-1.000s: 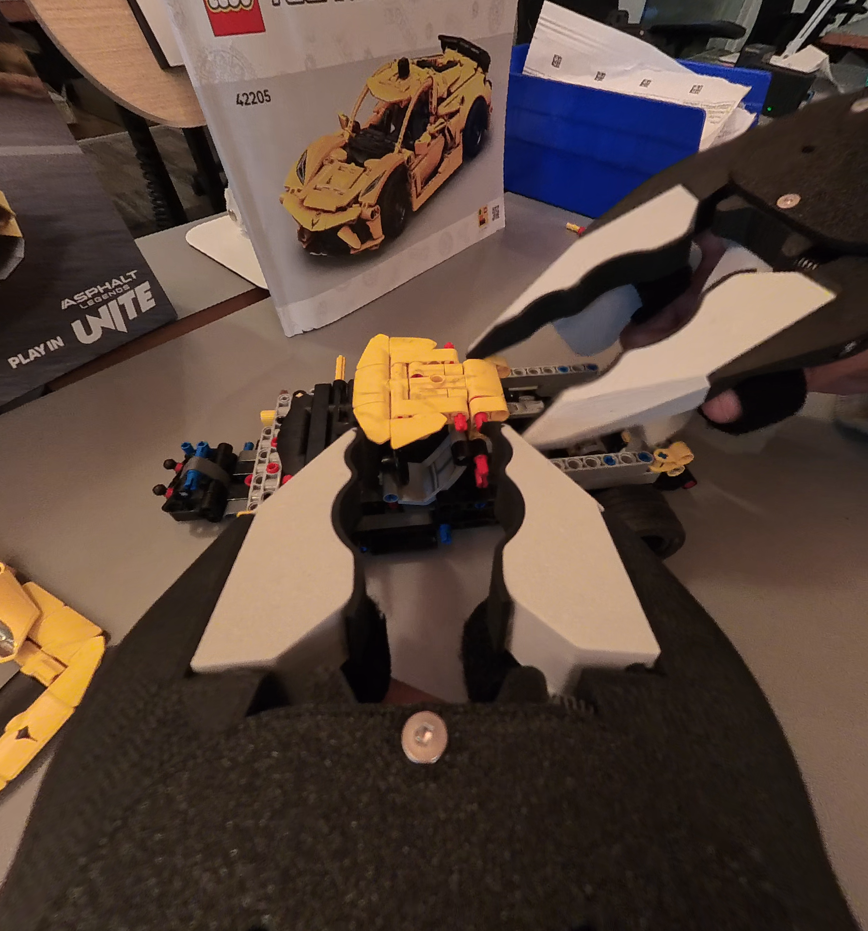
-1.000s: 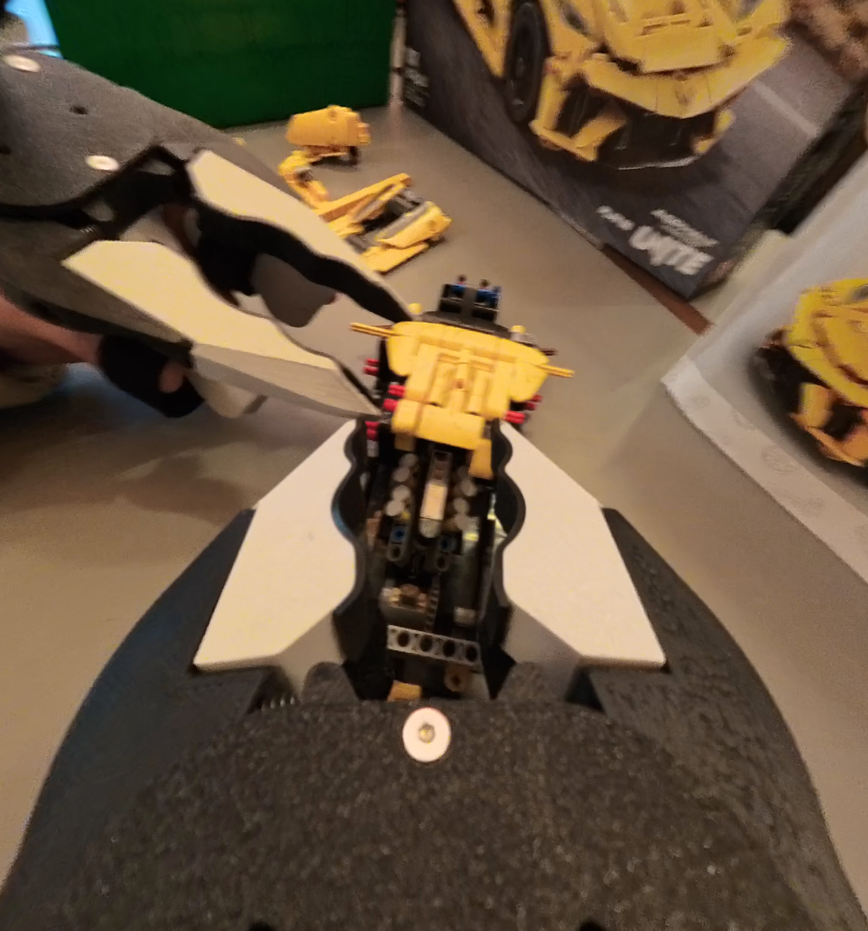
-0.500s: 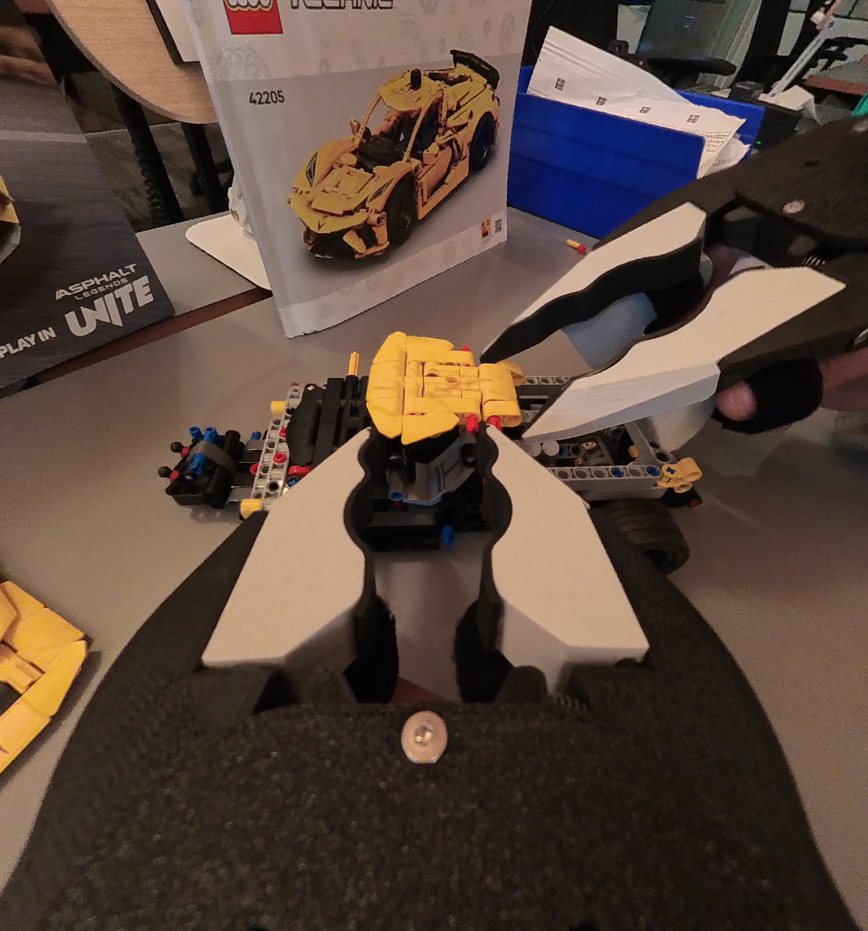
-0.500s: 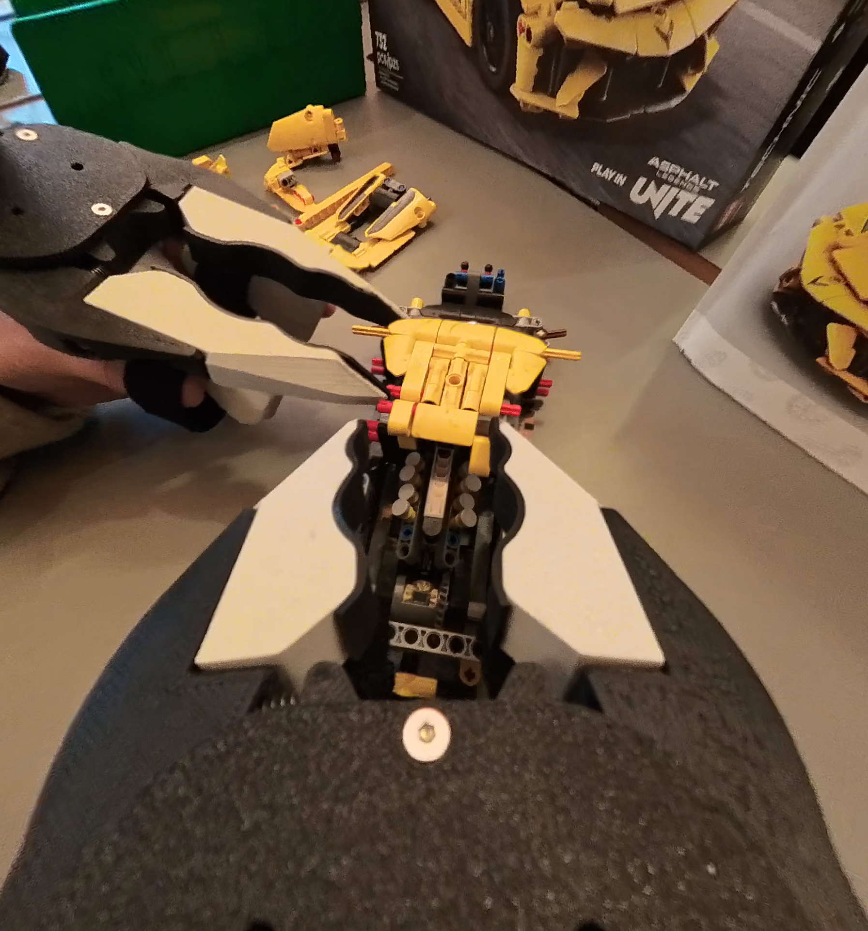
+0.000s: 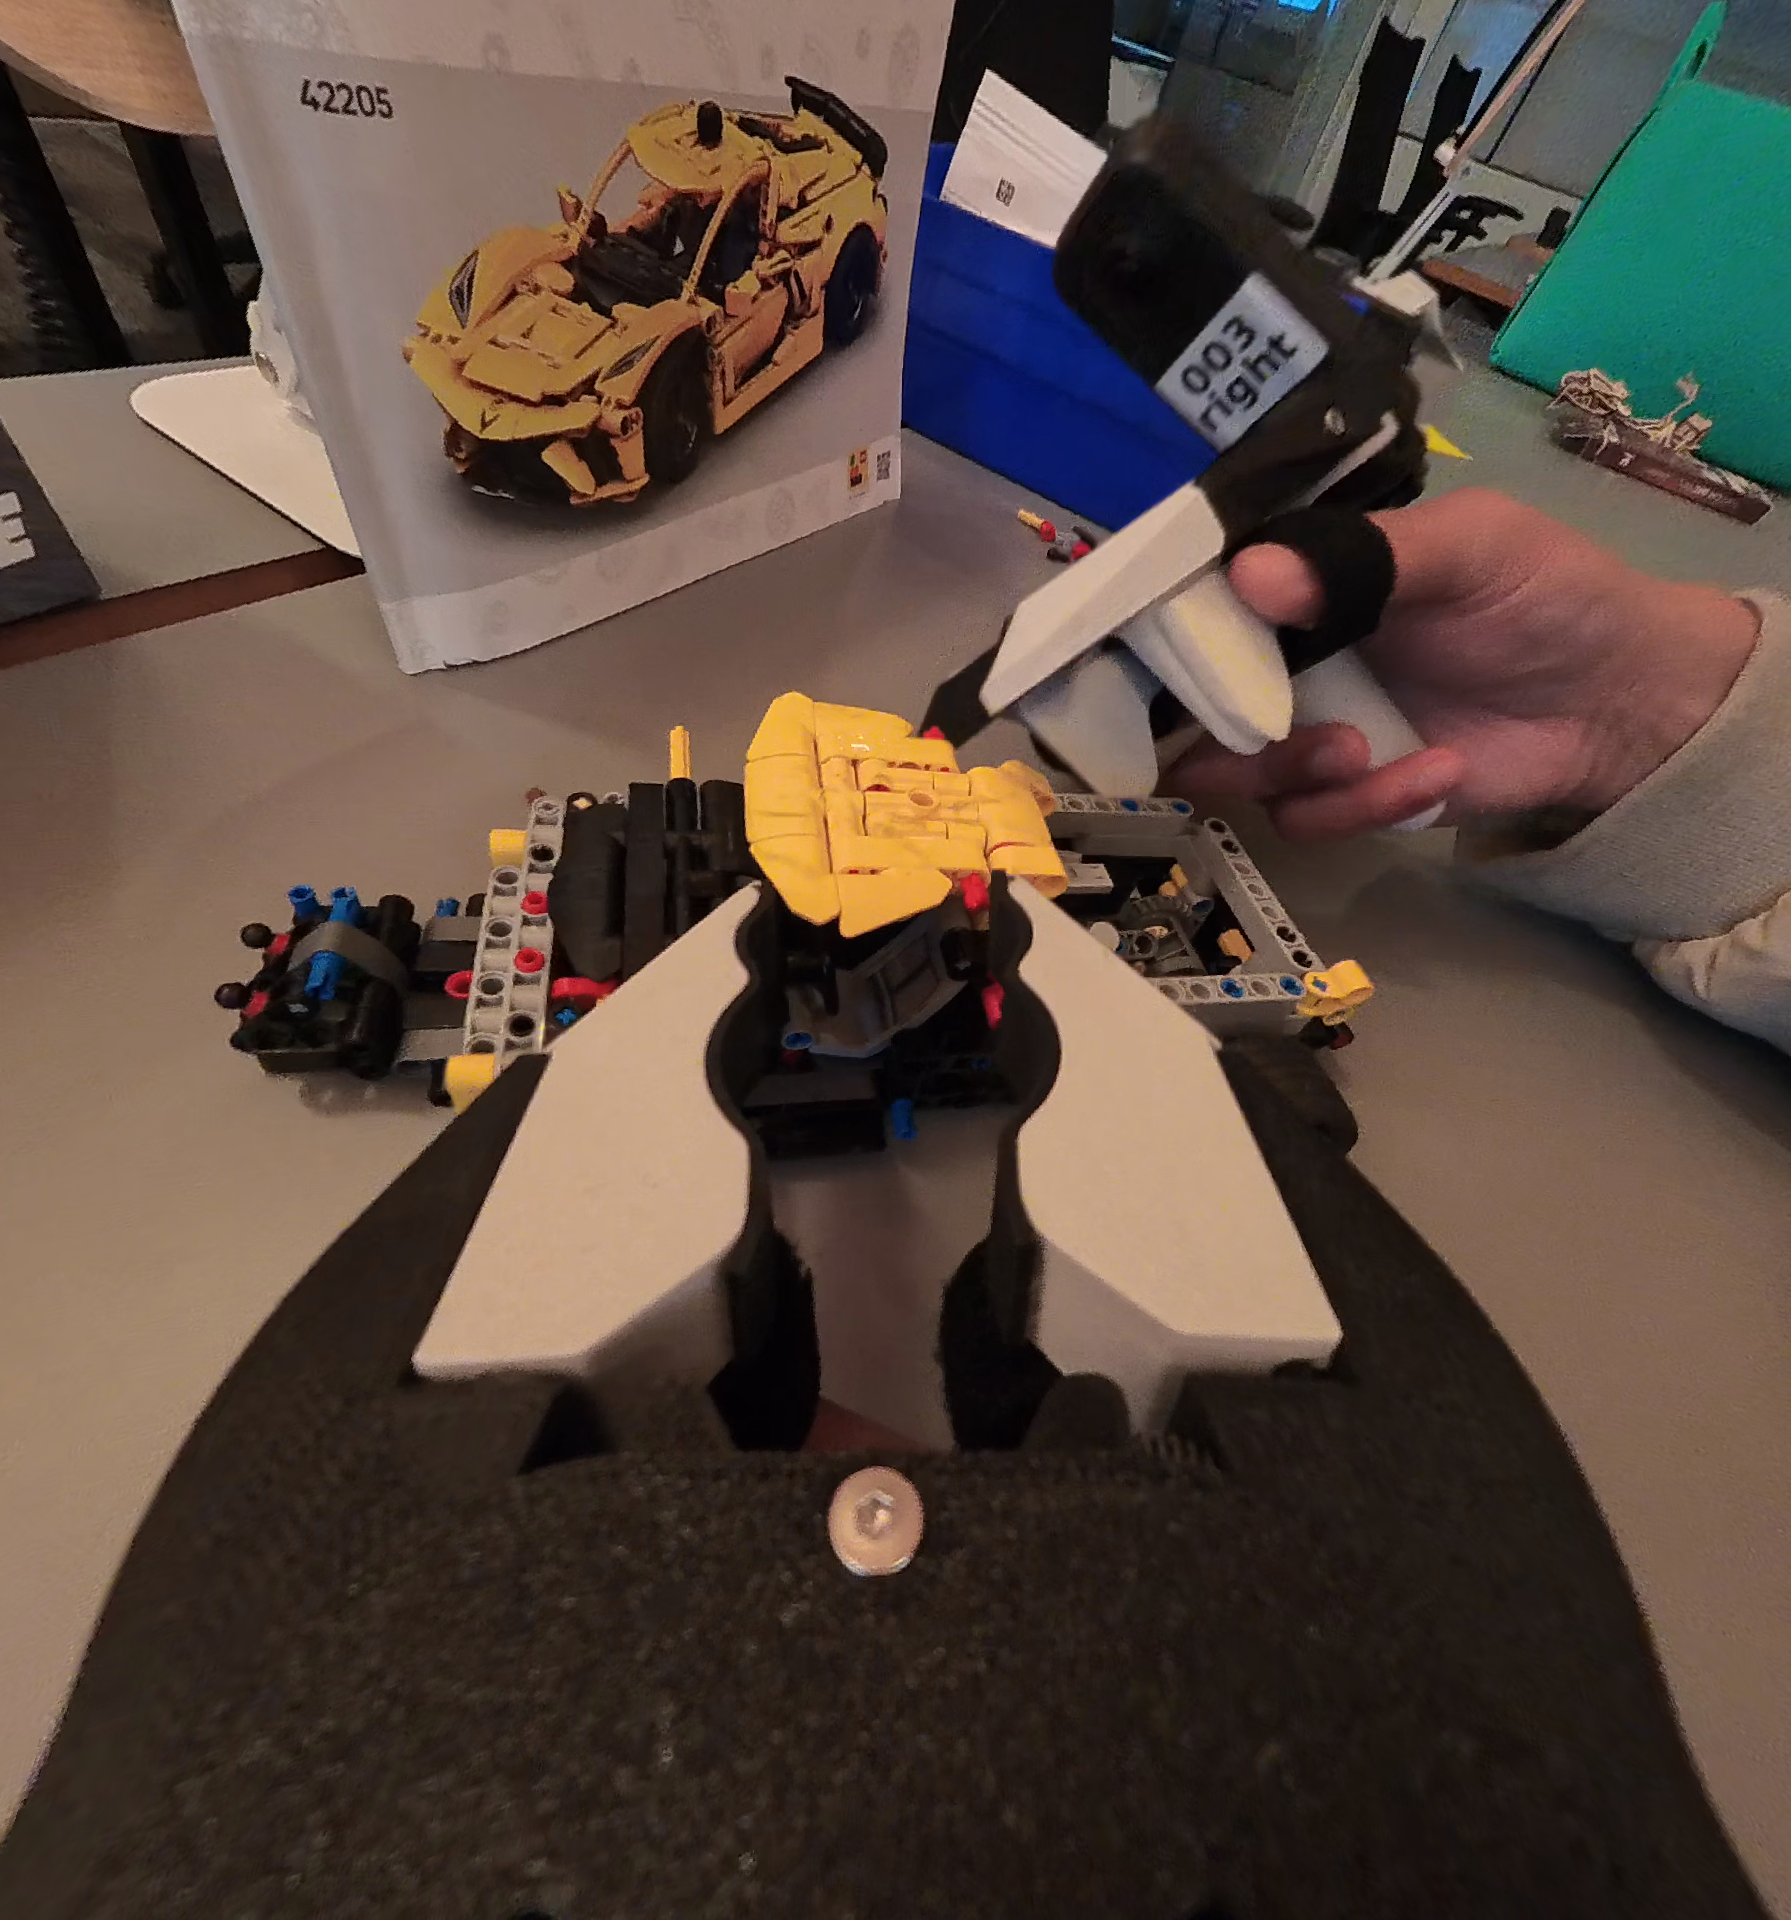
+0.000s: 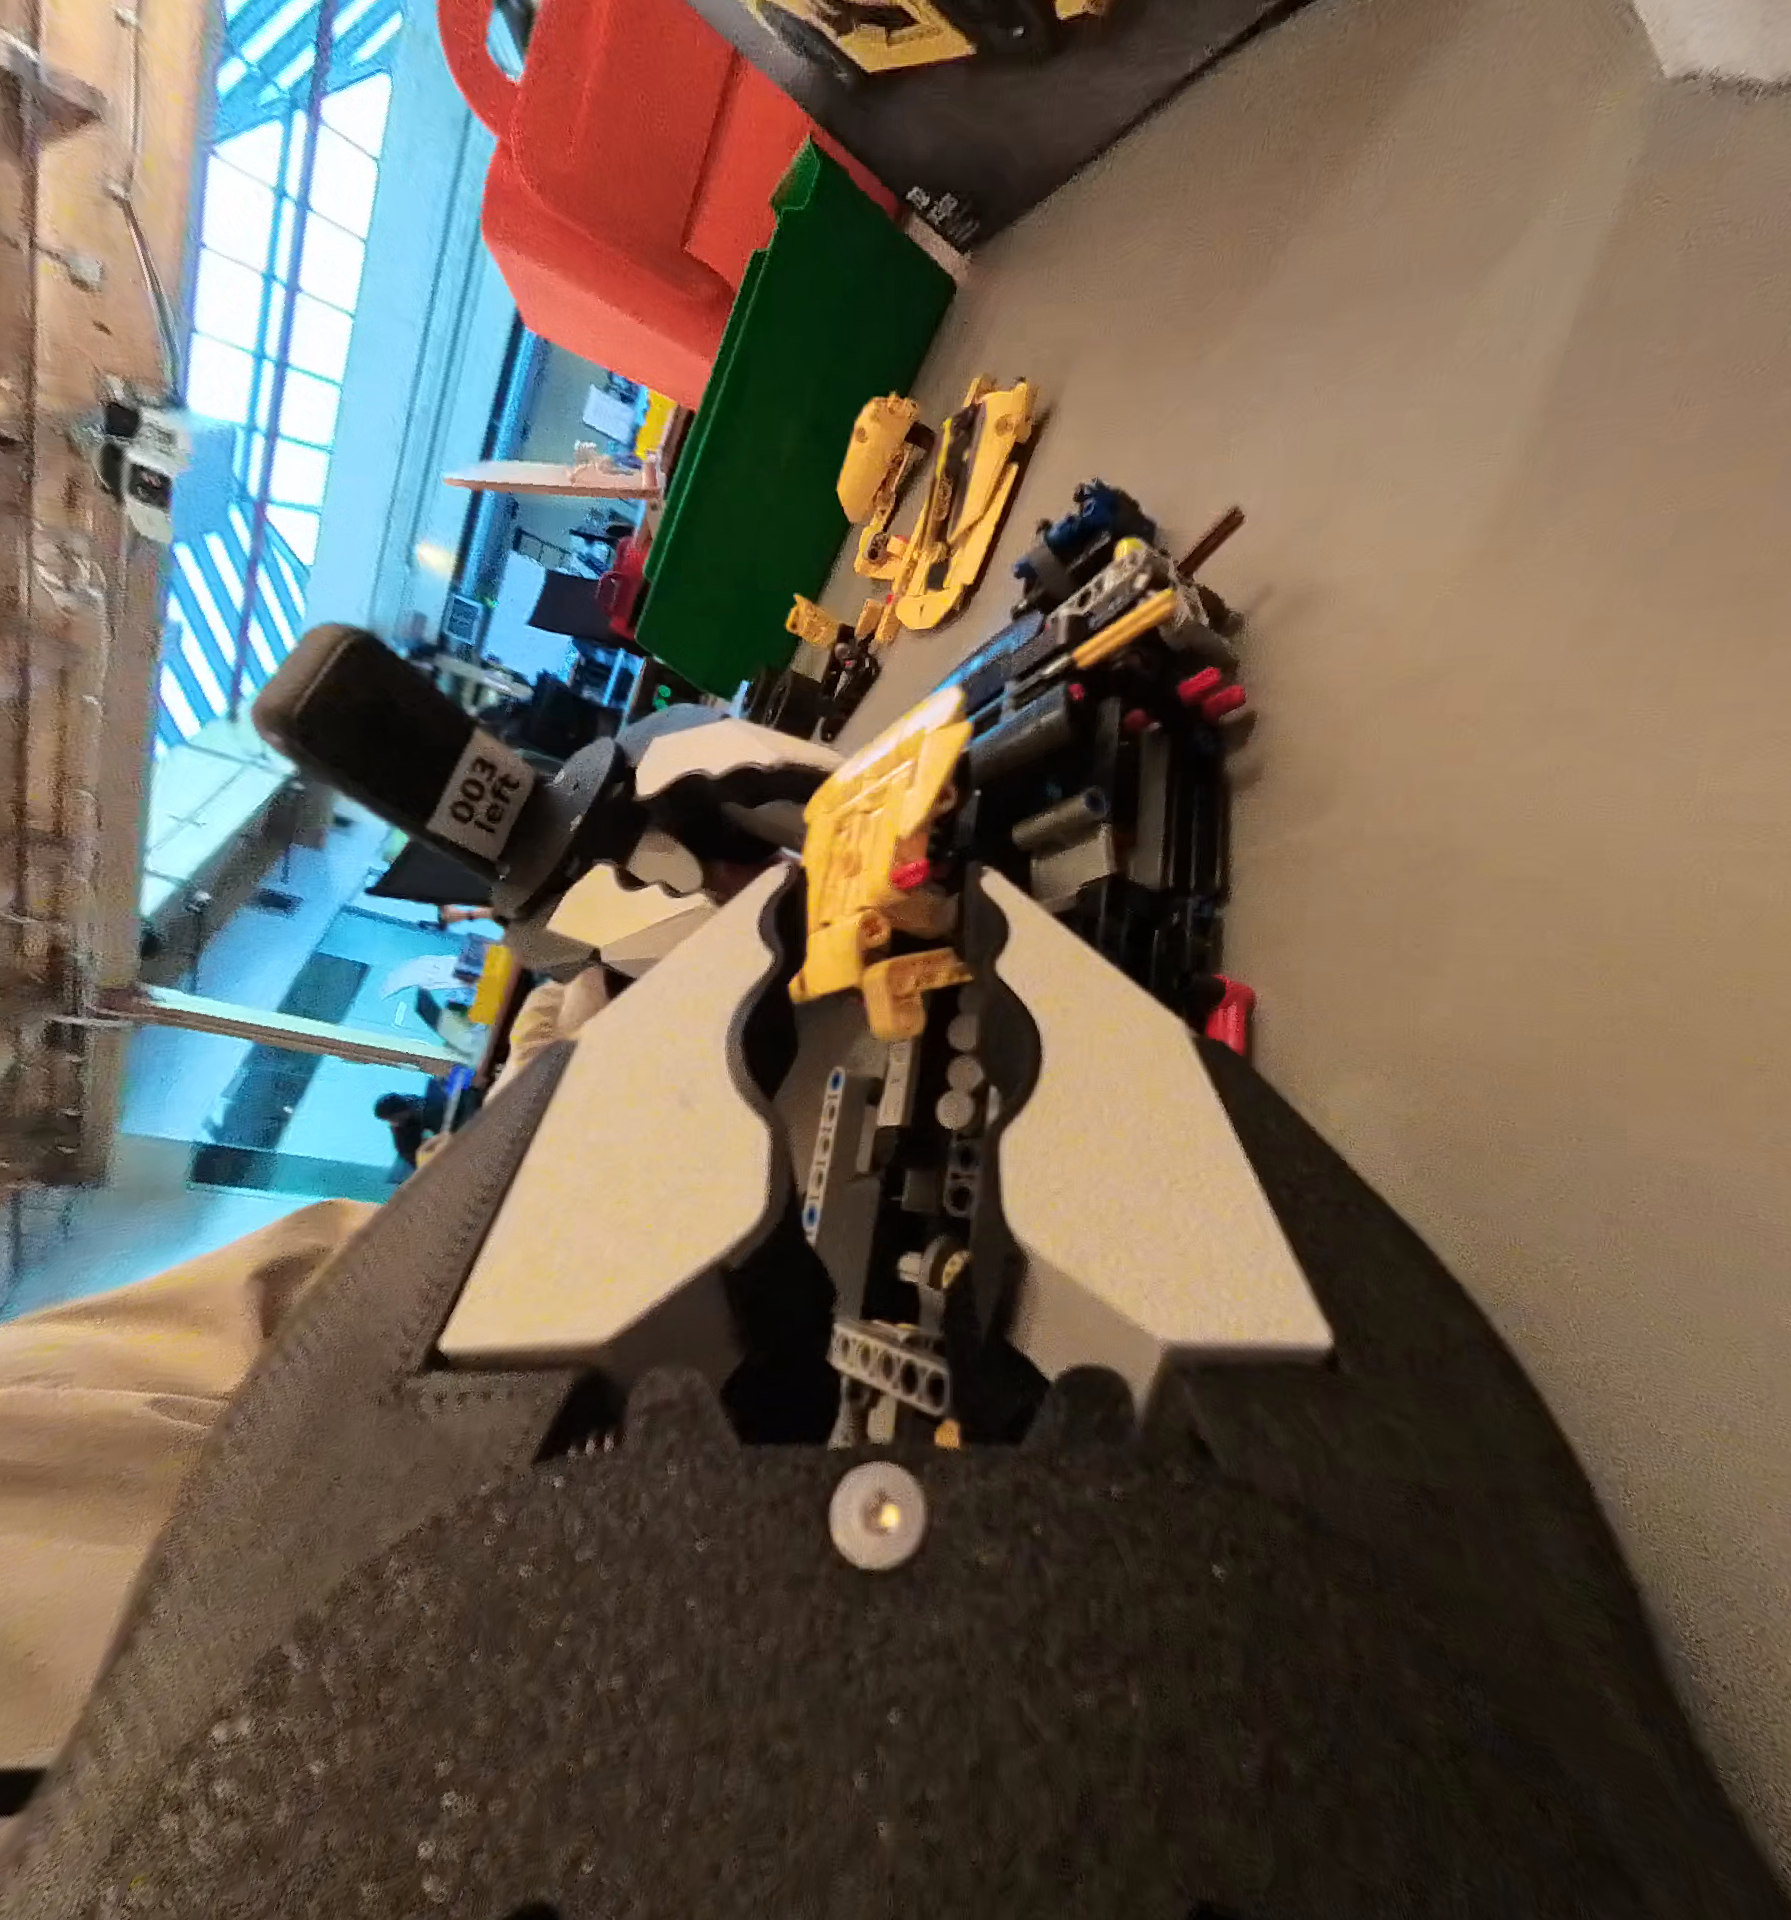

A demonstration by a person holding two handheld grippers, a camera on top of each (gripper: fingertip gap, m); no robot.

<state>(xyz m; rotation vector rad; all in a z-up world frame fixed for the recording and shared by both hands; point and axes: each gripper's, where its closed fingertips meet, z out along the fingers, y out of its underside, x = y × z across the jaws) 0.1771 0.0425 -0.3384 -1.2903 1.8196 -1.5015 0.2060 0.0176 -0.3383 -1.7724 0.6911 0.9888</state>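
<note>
Brick-built car chassis [image 5: 766, 935] lay in the middle of the grey bench [image 5: 143, 1195], with a yellow panel [image 5: 880, 810] on its top. The left gripper [image 5: 875, 997] came from the lower centre of the left wrist view; its jaws were spread around the dark block under the yellow panel, and I cannot tell whether they pressed it. The right gripper [image 5: 958, 717], turned on its side in a hand [image 5: 1514, 665], reached in from the upper right, with its tip at the far edge of the panel. In the right wrist view this gripper [image 6: 886, 935] had its jaws on both sides of the panel [image 6: 870, 831], apparently touching it.

Bare bench remained at the lower left and the right of the chassis. An instruction booklet [image 5: 579, 312] stood upright behind it, closing the far side. Further right, a blue bin [image 5: 1005, 374] held white papers [image 5: 1026, 156]. In the right wrist view a green bin [image 6: 797, 468] stood near loose yellow parts [image 6: 943, 499]; its content was hidden.
</note>
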